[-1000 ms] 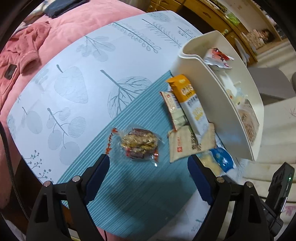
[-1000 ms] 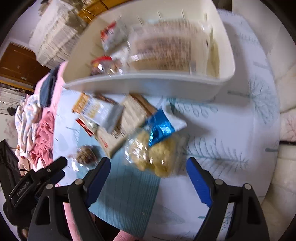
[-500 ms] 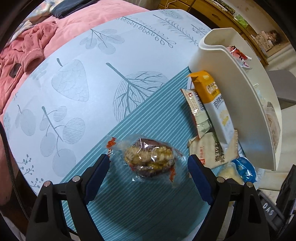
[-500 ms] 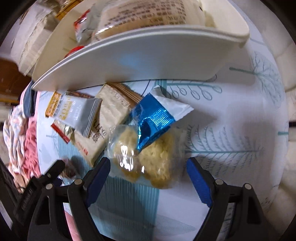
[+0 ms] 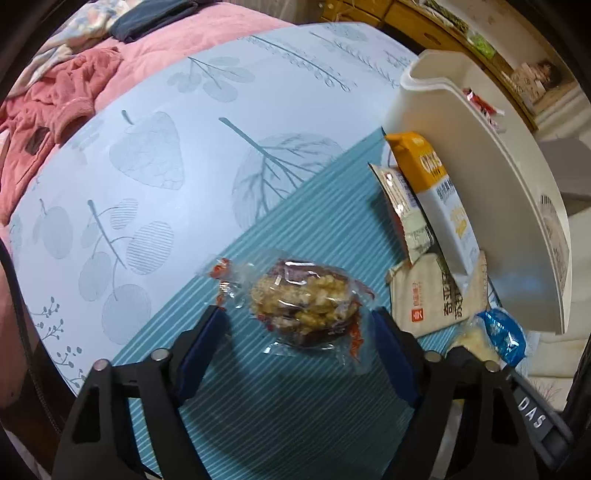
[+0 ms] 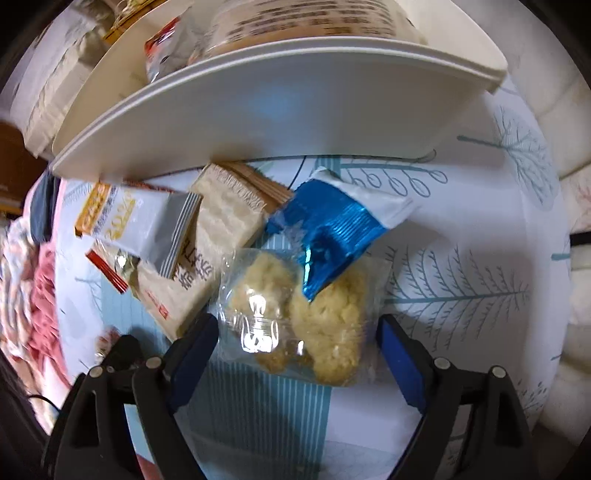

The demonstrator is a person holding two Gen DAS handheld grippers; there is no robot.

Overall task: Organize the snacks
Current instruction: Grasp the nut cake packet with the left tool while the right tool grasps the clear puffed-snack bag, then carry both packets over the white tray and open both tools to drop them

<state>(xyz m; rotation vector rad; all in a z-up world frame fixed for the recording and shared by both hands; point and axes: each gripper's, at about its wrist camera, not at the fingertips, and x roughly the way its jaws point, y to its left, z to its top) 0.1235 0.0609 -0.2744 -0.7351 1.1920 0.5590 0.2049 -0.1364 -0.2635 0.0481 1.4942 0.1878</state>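
Left of the white bin (image 5: 517, 229), on the striped teal mat (image 5: 295, 398), lying flat: a clear-wrapped nut cake (image 5: 306, 302), framed by the left tongs (image 5: 299, 332), spread wide, blue pads on either side of the wrapper and not pressing it. Farther left of the bin, beyond the mat: pale blue table (image 5: 166, 166) printed with leaves and trees, then a pink blanket (image 5: 55, 92) at the far edge. Leaning against the bin's near wall: an orange-and-white packet (image 5: 439, 199), with a thin red-edged packet (image 5: 402, 206) just beside it on the mat side. Below those, still against the bin: a beige packet (image 5: 432, 295) lying flat, and at the bin's lower corner a blue-topped bag (image 5: 498, 336).

From the right wrist camera, below the bin's (image 6: 277, 110) long white wall, left to right: orange-and-white packet (image 6: 122, 218) overlapping the red-edged one (image 6: 110, 269), beige packet (image 6: 207, 266) partly under both, then the blue-topped bag (image 6: 306, 295) of pale yellow puffs, touching the beige packet. Bracketing that bag: right tongs (image 6: 295, 343), spread wide, pads close beside the clear film but not squeezing. Inside the bin, above the wall: a large printed bag (image 6: 314, 18) and a red-and-white wrapper (image 6: 162, 48).
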